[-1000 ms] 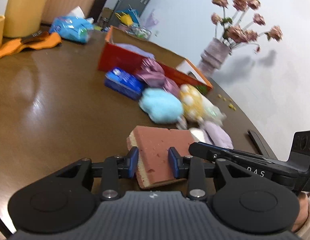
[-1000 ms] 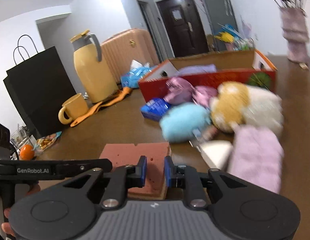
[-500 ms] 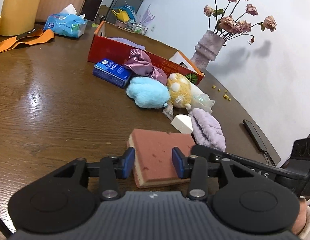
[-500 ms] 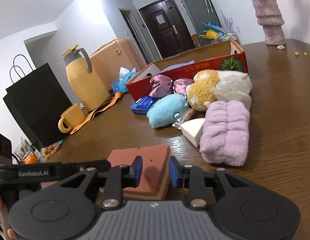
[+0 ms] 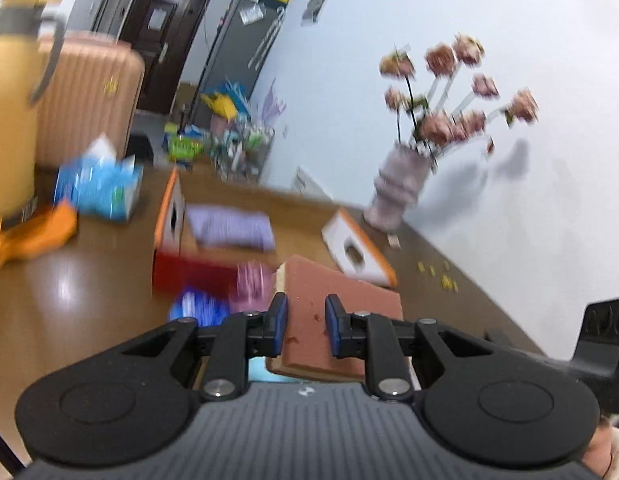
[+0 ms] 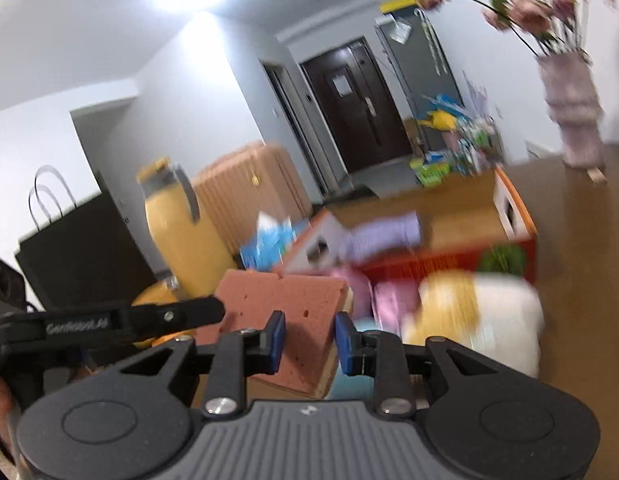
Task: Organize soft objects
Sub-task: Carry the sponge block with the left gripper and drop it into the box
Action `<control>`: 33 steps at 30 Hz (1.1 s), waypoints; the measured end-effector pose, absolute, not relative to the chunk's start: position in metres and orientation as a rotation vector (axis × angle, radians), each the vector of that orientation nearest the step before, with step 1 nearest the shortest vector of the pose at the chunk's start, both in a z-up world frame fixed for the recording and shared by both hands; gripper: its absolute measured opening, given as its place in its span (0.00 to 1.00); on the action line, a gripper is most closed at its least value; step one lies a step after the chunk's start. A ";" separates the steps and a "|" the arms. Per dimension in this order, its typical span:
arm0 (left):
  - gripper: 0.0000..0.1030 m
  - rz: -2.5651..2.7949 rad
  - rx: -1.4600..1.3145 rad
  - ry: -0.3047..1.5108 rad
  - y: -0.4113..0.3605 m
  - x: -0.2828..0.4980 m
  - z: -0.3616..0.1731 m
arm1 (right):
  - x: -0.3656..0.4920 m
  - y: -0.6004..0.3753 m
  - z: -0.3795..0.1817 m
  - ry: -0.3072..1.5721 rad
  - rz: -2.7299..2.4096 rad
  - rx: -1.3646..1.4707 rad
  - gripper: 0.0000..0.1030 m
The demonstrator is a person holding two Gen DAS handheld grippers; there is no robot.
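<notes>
Indoors, brown wooden table [image 5: 69, 304], both grippers' jaws clamping red sponge [image 5: 305, 320], lifted.

Motion blur smears both views. The left tool [image 5: 302, 325] hides the near edge of the sponge [image 5: 341, 304], so any contact there cannot be told. The purple cloth [image 5: 231, 227] in the box [image 5: 169, 216] and the plush pile [image 6: 469, 316] lose their outlines. The vase [image 6: 573, 112] stands cut off at the frame's edge.
</notes>
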State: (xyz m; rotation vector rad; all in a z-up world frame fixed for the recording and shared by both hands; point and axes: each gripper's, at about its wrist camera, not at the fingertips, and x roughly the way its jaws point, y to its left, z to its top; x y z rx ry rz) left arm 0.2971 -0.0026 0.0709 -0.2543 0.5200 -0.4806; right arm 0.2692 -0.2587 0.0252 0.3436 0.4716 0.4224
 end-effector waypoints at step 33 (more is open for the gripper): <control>0.46 -0.294 -0.154 0.734 0.012 0.474 0.062 | 0.498 -0.246 0.031 0.777 0.401 0.251 0.35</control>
